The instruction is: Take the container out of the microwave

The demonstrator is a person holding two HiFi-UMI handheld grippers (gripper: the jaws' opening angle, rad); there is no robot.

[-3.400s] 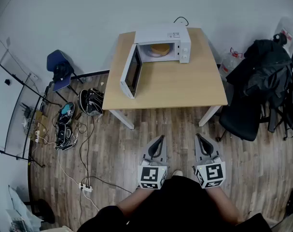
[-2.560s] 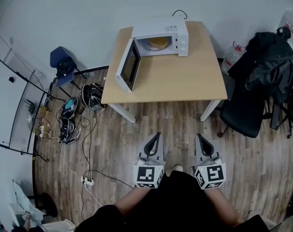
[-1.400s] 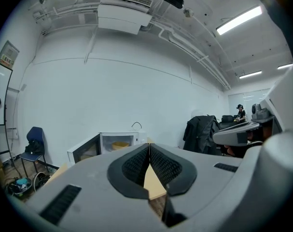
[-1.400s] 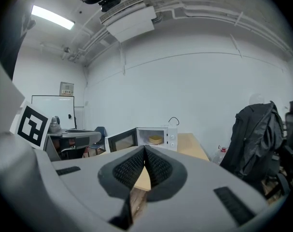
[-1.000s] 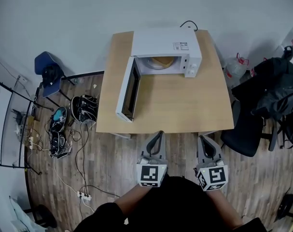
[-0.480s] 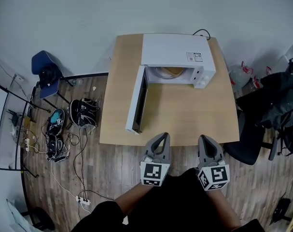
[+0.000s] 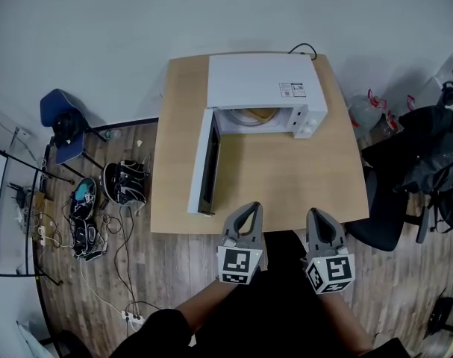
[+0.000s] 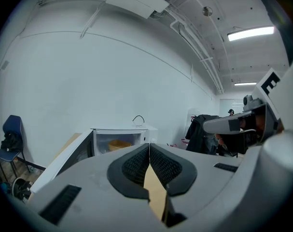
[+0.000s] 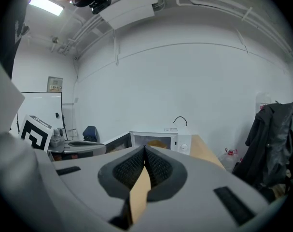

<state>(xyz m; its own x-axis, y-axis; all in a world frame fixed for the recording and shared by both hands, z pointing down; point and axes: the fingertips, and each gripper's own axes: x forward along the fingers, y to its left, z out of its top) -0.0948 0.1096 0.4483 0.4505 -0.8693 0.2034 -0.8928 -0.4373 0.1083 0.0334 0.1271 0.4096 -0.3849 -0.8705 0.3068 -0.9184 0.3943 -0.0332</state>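
Observation:
A white microwave (image 7: 265,86) stands at the far side of a wooden table (image 7: 286,177), its door (image 7: 204,162) swung wide open to the left. Inside lies a yellowish container (image 7: 257,115), partly hidden by the oven's top; it also shows as the container (image 8: 118,144) and the container (image 9: 156,143) in the gripper views. My left gripper (image 7: 248,209) is shut and empty at the table's near edge. My right gripper (image 7: 316,216) is shut and empty beside it. Both stand well short of the microwave.
A black chair draped with dark clothing (image 7: 424,159) stands right of the table. Shoes and cables (image 7: 99,200) litter the wood floor on the left, near a blue chair (image 7: 60,121). Water bottles (image 7: 375,110) sit by the wall. The open door juts over the table's left half.
Both grippers have come forward from over the floor to the table's near edge. The microwave and table have drawn closer in view. Jaws stayed shut.

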